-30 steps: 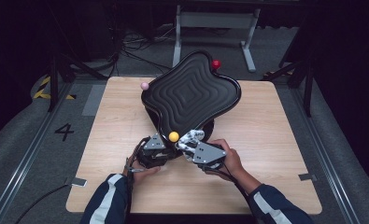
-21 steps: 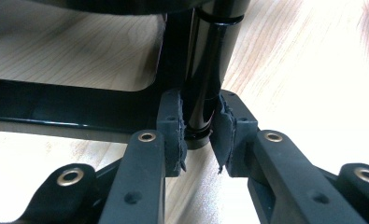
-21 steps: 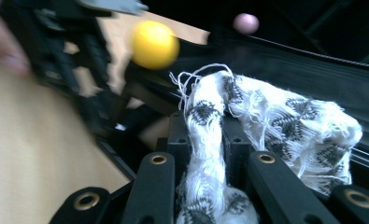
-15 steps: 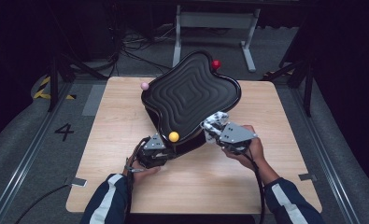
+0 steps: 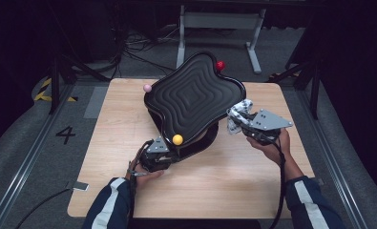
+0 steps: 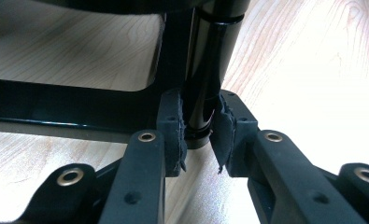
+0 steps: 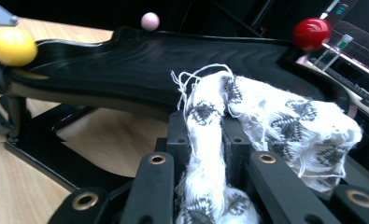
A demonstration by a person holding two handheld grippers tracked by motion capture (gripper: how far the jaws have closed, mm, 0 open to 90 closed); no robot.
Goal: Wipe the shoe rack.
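Near the middle of the wooden table (image 5: 105, 157), closer to its far edge, a black wavy-rimmed tray (image 5: 191, 100) stood tilted on a black stand (image 5: 203, 143), with a pink ball (image 5: 147, 88), a red ball (image 5: 220, 65) and a yellow ball (image 5: 177, 139) at three of its corners. The left gripper (image 5: 169, 155) sat toward the near edge, just below the yellow ball — its jaws were nearly closed, their pads (image 6: 173, 126) pressed on either side of the stand's upright black post (image 6: 205, 84). The right gripper (image 5: 236, 119) was held toward the right edge, just beside the tray's right rim. Its jaws were clamped on a white cloth with a dark pattern (image 7: 247, 121) — the cloth bunched up above the fingertips, frayed threads loose at its top, close to the tray's edge but whether touching it I could not tell.
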